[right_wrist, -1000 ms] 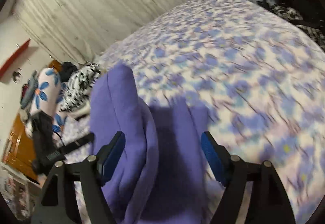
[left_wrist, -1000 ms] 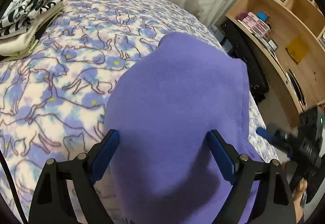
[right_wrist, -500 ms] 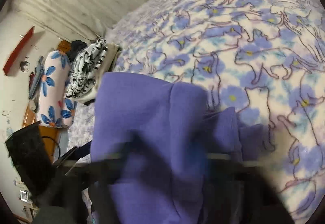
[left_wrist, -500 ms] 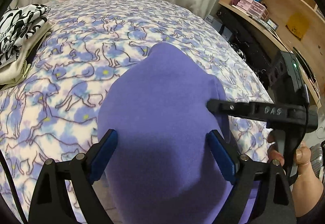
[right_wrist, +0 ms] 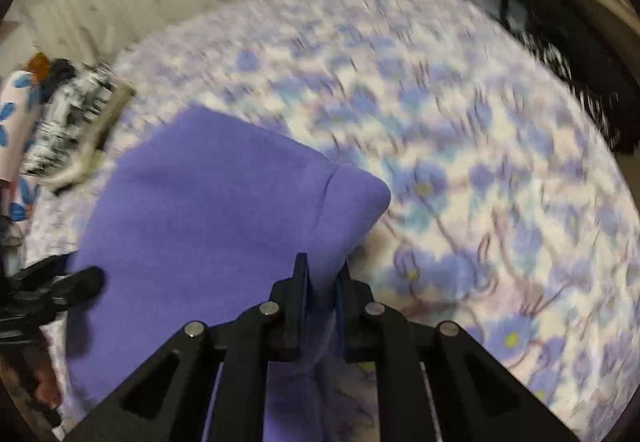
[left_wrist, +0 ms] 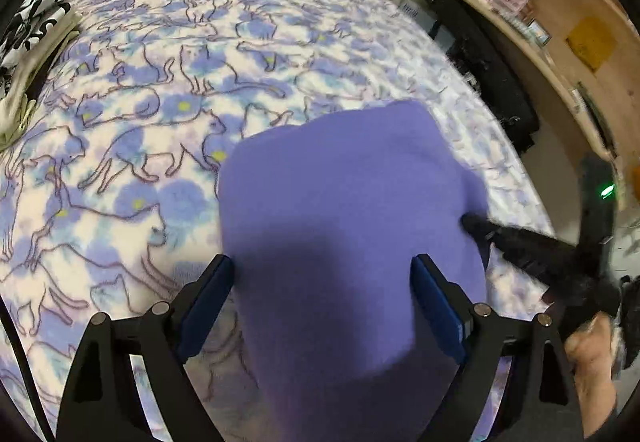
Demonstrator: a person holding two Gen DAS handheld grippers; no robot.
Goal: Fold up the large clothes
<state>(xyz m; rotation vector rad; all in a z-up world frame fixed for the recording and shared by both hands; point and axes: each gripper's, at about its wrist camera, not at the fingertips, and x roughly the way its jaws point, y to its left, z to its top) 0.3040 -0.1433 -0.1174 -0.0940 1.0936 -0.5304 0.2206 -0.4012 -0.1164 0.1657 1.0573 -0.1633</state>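
Now right gripper (right_wrist: 322, 282) clamped on purple garment (right_wrist: 208, 217) edge at six o'clock; left gripper (left_wrist: 322, 306) wide, straddling cloth; thin pinch may slip, spoiling fold.

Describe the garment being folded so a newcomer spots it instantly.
Start at the bed with the cat-print blanket. Near its front edge lies the purple garment, its right edge pinched in the right gripper. It is plain solid purple, unlike the black-and-white clothes stack at the far left.
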